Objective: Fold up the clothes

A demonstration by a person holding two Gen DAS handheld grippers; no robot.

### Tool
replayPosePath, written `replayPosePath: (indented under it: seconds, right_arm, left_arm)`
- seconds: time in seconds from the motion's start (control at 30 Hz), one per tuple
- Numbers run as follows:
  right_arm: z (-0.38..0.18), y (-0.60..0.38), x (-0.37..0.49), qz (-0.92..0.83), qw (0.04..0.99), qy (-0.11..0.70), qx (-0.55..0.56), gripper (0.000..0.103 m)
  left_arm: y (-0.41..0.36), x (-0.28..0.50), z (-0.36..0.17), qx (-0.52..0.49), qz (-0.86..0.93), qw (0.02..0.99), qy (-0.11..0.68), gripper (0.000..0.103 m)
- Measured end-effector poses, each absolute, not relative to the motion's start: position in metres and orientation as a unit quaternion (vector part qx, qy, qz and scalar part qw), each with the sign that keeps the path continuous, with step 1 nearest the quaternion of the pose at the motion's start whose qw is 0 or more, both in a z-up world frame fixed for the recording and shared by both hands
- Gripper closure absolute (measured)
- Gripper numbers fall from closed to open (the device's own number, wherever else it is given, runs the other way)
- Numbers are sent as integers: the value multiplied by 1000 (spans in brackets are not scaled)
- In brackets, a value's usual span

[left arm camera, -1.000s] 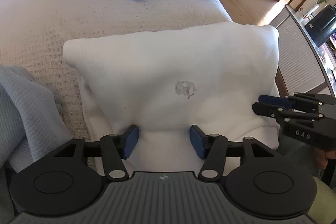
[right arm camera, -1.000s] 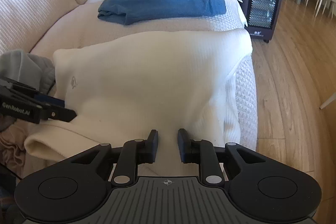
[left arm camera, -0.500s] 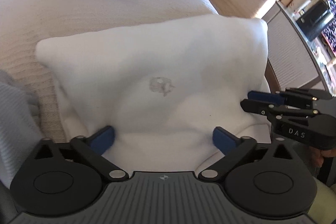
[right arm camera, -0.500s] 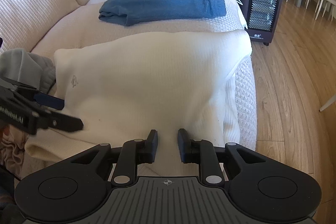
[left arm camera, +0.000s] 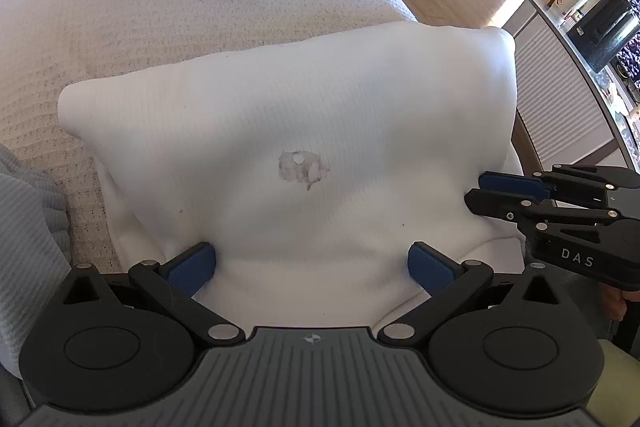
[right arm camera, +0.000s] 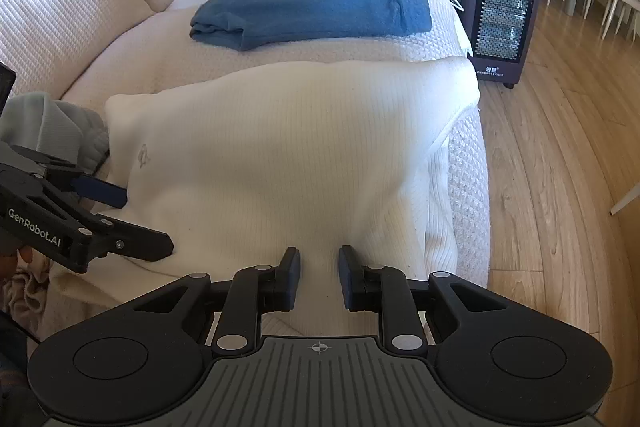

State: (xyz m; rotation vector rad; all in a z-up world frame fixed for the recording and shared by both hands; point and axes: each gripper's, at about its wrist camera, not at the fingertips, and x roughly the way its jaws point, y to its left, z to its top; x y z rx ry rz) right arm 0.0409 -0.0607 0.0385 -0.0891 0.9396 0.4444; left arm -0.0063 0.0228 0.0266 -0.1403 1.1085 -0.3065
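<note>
Sunlit wooden floor [right arm camera: 560, 147] is running beside a cream sofa [left arm camera: 200, 27], where a white sweater [left arm camera: 300, 127] is lying folded across the seat, its far edge drooping over the side. Left gripper [left arm camera: 312, 263] is hovering at the sweater's near edge with fingers [left arm camera: 192, 265] spread wide, gripping nothing. Right gripper [right arm camera: 319, 277] is pinching the near hem, its fingers [right arm camera: 290, 279] standing narrowly apart. Behind, a folded blue garment [right arm camera: 320, 11] is resting.

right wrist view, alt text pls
A cream ribbed knit garment lies on a beige sofa, pinched in the nearly shut right gripper; the left gripper stands open, with a folded blue towel behind.
</note>
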Motion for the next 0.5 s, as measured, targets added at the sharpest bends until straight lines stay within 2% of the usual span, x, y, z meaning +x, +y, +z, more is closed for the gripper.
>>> replayPosePath:
  seconds: [0.5]
  right_arm:
    - [36,-51,32,207,877,425,-85,81]
  left_arm:
    - [13,-6,25,-42,-129,845,517,0]
